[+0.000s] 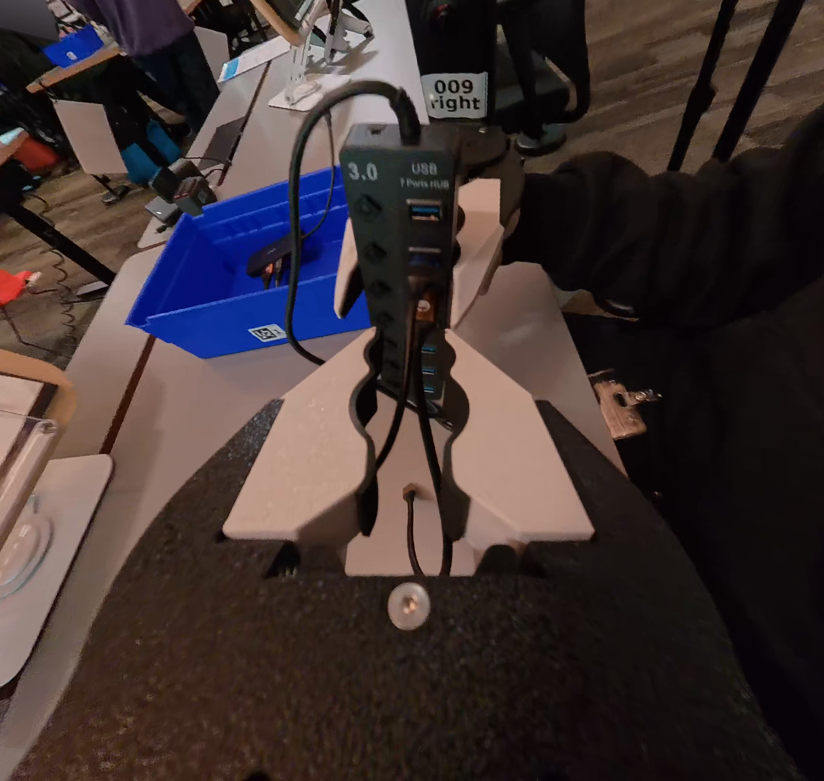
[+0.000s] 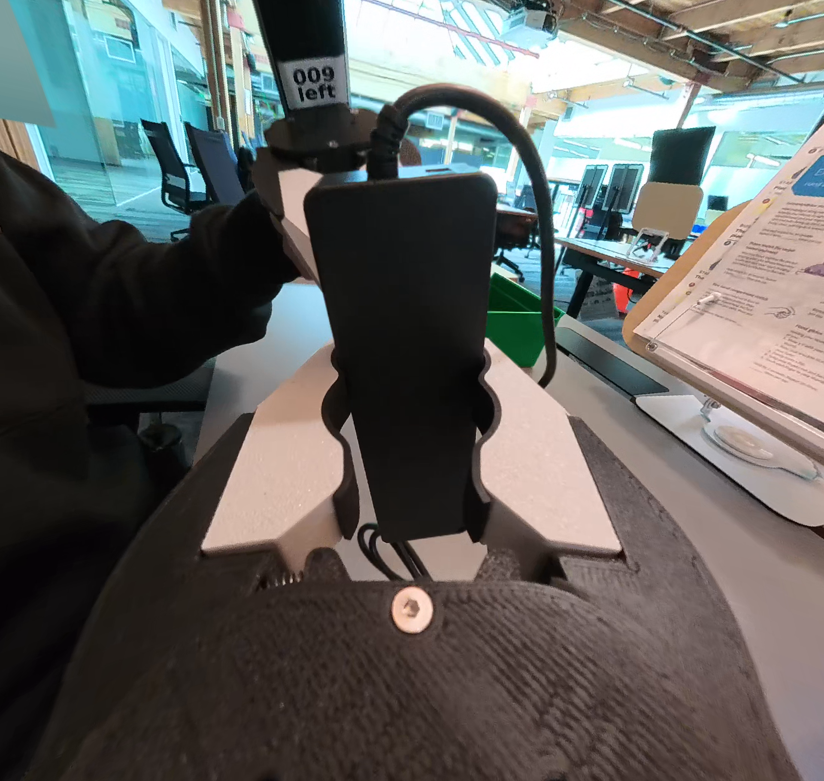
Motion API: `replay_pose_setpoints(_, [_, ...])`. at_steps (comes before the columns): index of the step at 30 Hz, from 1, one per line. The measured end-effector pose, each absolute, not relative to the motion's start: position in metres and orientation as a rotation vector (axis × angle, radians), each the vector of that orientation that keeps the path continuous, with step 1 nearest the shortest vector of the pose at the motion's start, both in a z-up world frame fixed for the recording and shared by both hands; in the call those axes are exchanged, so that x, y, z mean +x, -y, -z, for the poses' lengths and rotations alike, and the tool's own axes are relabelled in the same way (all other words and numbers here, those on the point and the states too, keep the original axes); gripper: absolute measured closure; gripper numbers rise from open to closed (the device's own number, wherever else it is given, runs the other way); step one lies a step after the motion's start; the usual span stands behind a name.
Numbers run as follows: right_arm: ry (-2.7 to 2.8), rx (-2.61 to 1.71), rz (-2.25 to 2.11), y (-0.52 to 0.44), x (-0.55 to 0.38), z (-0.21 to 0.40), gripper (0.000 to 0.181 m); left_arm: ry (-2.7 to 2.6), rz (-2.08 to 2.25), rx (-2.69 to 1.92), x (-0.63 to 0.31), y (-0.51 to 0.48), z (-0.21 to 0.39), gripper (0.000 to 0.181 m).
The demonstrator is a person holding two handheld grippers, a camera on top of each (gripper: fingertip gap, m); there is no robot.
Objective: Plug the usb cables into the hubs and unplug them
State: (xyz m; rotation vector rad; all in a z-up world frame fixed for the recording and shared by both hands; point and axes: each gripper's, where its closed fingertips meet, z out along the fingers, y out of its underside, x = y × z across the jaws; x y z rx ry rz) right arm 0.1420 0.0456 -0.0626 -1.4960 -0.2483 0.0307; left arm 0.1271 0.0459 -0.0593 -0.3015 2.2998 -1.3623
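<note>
The black hub (image 1: 397,242) stands upright in the air above the desk (image 1: 187,403), near the blue bin (image 1: 209,309) — both grippers' jaws closed on its sides, left gripper (image 1: 412,358) low, right gripper (image 2: 410,380) too. Rigid, light, smooth plastic — grip the long edges, clear of the plugged cable (image 1: 414,403).

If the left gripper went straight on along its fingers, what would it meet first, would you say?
Probably the black USB hub it already clasps; past that, the right gripper, closed on the same hub from the far side, though depth is hard to judge.
</note>
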Motion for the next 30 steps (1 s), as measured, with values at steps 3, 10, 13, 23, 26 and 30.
replay_pose_setpoints(3, [0.242, -1.475, -0.046, -0.045, 0.142, 0.059, 0.128, -2.302, 1.383, -0.308, 0.127, -0.044, 0.061, 0.167])
replay_pose_setpoints(10, [0.236, -1.476, -0.064, -0.049, 0.139, 0.061, 0.128, -2.325, 1.320, -0.289, 0.129, -0.041, 0.073, 0.175])
replay_pose_setpoints(13, [0.230, -1.469, -0.074, -0.049, 0.139, 0.061, 0.128, -2.331, 1.358, -0.288, 0.131, -0.038, 0.081, 0.174])
replay_pose_setpoints(23, [0.132, -1.537, 0.235, 0.002, 0.192, 0.021, 0.128, -1.737, 1.671, -0.442, 0.141, -0.098, 0.021, 0.131])
replay_pose_setpoints(26, [0.100, -1.529, 0.334, 0.018, 0.222, -0.028, 0.128, -1.718, 1.763, -0.593, 0.153, -0.117, 0.041, 0.131])
replay_pose_setpoints(30, [0.082, -1.508, 0.418, 0.030, 0.252, -0.106, 0.128, -1.739, 1.789, -0.684, 0.165, -0.125, 0.074, 0.131])
